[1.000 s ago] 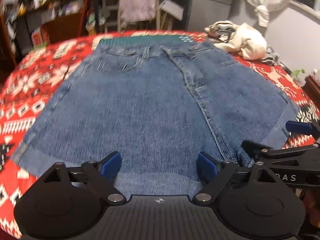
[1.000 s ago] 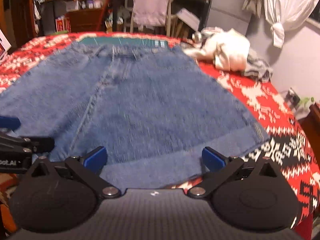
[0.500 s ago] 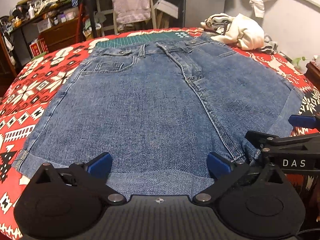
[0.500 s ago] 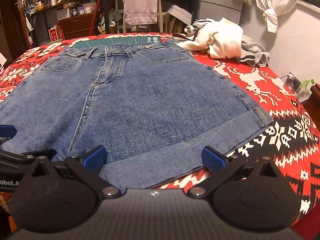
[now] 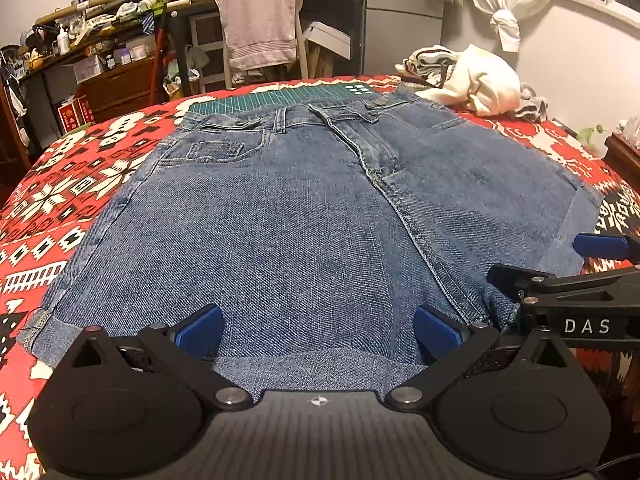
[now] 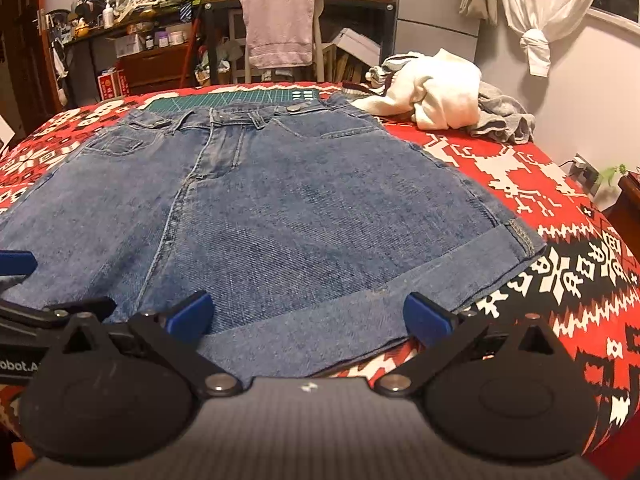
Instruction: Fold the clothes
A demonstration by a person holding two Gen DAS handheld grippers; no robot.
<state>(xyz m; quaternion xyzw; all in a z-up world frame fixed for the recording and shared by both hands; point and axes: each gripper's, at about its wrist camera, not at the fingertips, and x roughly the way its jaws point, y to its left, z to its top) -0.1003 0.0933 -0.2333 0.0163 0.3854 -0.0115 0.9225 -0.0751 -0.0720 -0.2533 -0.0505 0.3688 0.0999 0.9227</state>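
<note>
Both cameras have pulled back and settled, so the denim shorts look sharp now, flat on the patterned bedspread. Left gripper and right gripper are wide open, empty, hems at 12 o'clock. Grab one layer only and the fold skews.

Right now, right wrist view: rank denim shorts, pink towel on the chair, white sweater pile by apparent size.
1. denim shorts, by far the largest.
2/3. pink towel and white sweater pile look alike; the towel hangs farther back, so unranked.
</note>
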